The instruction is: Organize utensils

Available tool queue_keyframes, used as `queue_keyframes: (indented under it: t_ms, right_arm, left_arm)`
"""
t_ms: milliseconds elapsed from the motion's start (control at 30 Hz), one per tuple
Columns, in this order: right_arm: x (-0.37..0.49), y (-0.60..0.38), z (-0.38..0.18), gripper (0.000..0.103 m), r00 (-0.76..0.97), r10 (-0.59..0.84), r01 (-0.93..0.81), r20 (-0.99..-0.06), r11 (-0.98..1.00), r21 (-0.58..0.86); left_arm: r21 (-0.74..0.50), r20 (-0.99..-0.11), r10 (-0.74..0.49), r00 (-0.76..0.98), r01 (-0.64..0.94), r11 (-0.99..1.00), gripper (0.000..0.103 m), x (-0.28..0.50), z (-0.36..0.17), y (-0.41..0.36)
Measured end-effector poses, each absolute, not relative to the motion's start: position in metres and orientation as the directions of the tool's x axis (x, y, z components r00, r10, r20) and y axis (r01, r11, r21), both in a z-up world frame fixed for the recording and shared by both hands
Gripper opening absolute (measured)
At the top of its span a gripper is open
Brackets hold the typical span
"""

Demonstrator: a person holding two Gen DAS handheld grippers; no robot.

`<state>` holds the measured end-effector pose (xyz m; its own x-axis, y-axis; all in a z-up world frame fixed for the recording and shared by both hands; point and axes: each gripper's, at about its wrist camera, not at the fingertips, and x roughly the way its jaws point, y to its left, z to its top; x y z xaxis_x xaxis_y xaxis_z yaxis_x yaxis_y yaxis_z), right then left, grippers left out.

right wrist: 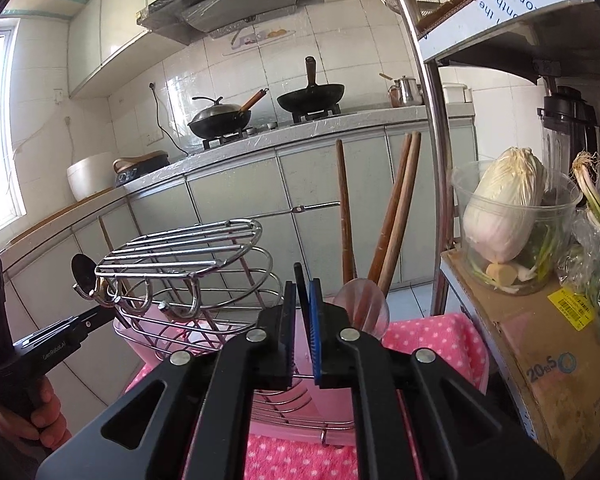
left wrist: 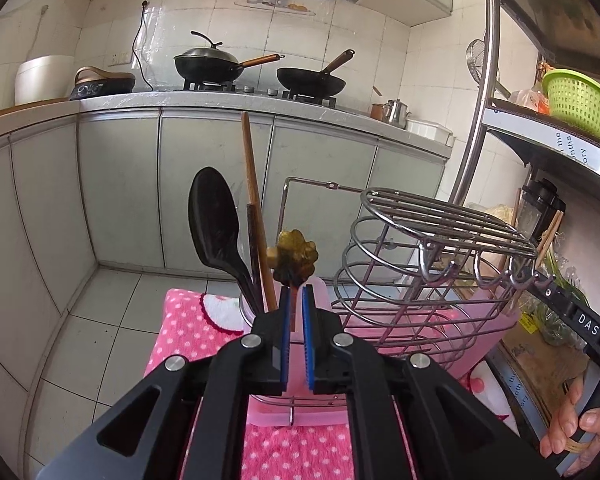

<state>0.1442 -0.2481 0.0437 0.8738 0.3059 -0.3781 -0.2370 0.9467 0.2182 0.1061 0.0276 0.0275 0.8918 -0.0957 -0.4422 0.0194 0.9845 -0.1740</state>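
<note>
My left gripper [left wrist: 296, 294] is clamped on a flower-topped utensil [left wrist: 295, 257] above the pink tray [left wrist: 484, 332]. My right gripper [right wrist: 302, 292] pinches a thin dark utensil [right wrist: 300, 280] near the tray's right edge, beside the wire rack [right wrist: 188, 256].

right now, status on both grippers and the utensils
Left gripper shut on brown-topped utensil, above the cup. Right gripper shut on thin dark utensil. Black spoon and wooden sticks upright in cup. Wire rack close right of left gripper.
</note>
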Motion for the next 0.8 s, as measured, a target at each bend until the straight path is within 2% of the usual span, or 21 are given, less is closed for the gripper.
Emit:
queue_keyframes:
  t_ms: [33,67,133,467,533,667,800]
  right_arm:
    - [0.144,-0.248,0.045,0.025,0.869,0.312,-0.242,-0.383,0.945,0.22]
    - [0.142,-0.248,0.047,0.03,0.869,0.315,-0.247,-0.381,0.944,0.218]
    - [0.136,-0.248,0.052,0.04,0.878,0.311,-0.25,-0.364,0.946,0.208]
    - [0.096,-0.258,0.065,0.044,0.888,0.315,-0.244,-0.336,0.94,0.237]
    - [0.083,-0.257,0.059,0.052,0.882,0.317,-0.238,-0.349,0.938,0.251]
    - [0.063,-0.252,0.046,0.056,0.86,0.327,-0.238,-0.391,0.936,0.26]
    - [0.048,-0.245,0.036,0.064,0.841,0.329,-0.232,-0.429,0.937,0.263]
  left_arm:
    - [-0.165,-0.439,-0.091,0.894,0.02,0.986,0.011,0.104,0.029,0.027]
    - [-0.159,-0.432,-0.088,0.898,0.02,0.987,0.015,0.102,0.031,0.027]
    - [-0.162,-0.418,-0.088,0.904,0.021,0.987,0.029,0.096,0.035,0.027]
    - [-0.19,-0.389,-0.131,0.912,0.059,0.98,0.04,0.061,0.05,0.022]
    - [-0.205,-0.401,-0.15,0.904,0.071,0.976,0.04,0.053,0.049,0.018]
    - [-0.213,-0.416,-0.18,0.891,0.097,0.972,0.042,0.037,0.046,0.009]
    - [-0.212,-0.432,-0.195,0.881,0.11,0.971,0.05,0.02,0.042,0.003]
